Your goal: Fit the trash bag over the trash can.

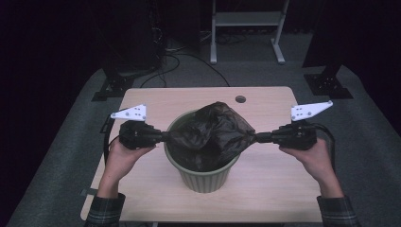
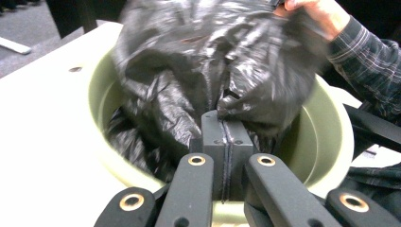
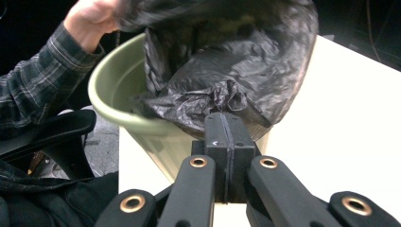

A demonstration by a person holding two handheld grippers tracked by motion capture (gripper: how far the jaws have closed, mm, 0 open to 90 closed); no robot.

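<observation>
A green round bin [image 1: 203, 177] stands in the middle of the light wooden table [image 1: 283, 184]. A crumpled black plastic bag [image 1: 213, 132] sits in it and bulges above the rim. My left gripper [image 1: 165, 137] is shut on the bag's left edge, and my right gripper [image 1: 257, 138] is shut on its right edge. The bag is stretched between them over the bin. In the left gripper view the jaws [image 2: 226, 120] pinch a fold of the bag [image 2: 198, 61] above the bin [image 2: 331, 137]. The right gripper view shows that gripper's jaws [image 3: 227, 120] pinching the bag [image 3: 236, 66] just outside the bin's rim [image 3: 113, 85].
A small round hole [image 1: 240, 99] lies in the table behind the bin. A white metal frame [image 1: 246, 19] and black stands [image 1: 113, 85] are on the grey floor beyond the table. Cables trail on the floor at the back.
</observation>
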